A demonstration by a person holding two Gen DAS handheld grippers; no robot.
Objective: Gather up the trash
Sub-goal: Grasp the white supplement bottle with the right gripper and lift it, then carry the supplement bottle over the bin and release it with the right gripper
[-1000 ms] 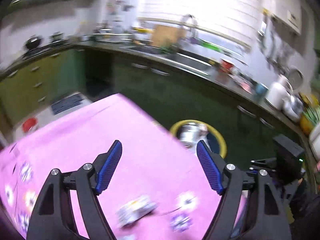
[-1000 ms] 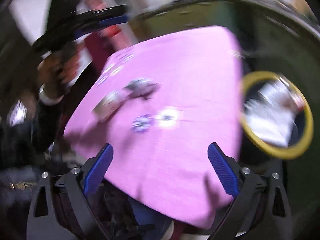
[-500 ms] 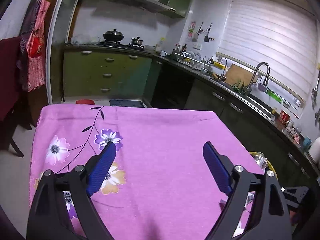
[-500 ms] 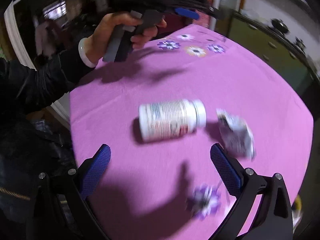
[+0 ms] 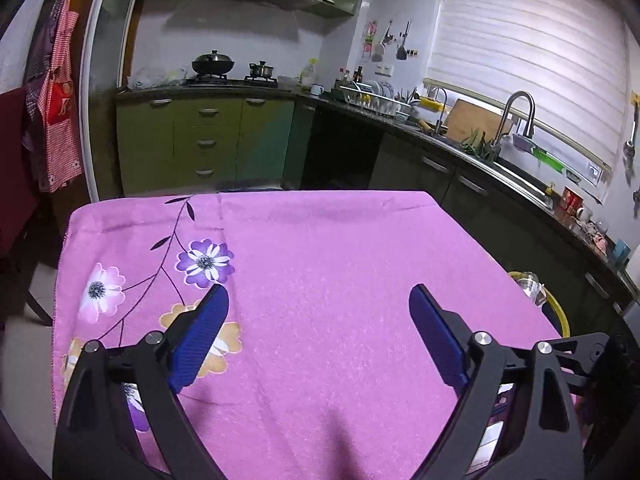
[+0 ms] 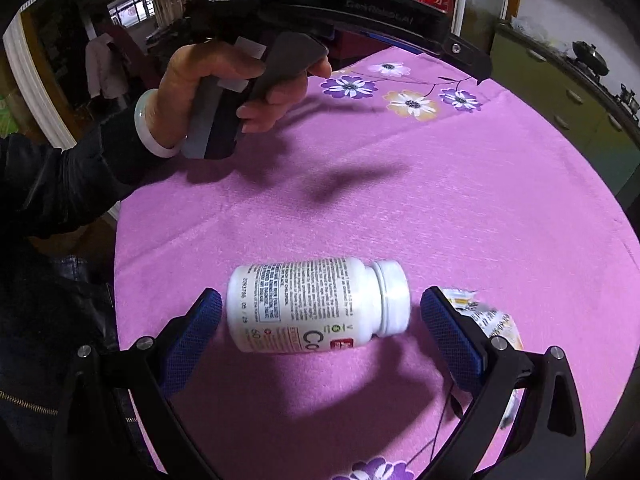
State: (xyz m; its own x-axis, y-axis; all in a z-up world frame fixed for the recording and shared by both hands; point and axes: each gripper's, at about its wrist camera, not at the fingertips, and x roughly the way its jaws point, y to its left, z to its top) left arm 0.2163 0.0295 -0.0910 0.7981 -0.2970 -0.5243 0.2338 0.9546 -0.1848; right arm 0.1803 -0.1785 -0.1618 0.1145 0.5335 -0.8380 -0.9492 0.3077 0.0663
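The right gripper (image 6: 320,320) has swung from the bin to straddle the bottle (image 6: 316,304), jaws apart, near the surface's (image 6: 440,200) edge; the left gripper's (image 5: 318,336) empty jaws are opening; pickup comes next.

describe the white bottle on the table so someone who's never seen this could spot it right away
Start at the table with the pink flowered cloth. Near its edge on the person's side, the white pill bottle lies on its side between the open fingers of the right gripper, untouched, cap pointing right. Unlike the crumpled wrapper just to its right, it is smooth, round and covered in small print.
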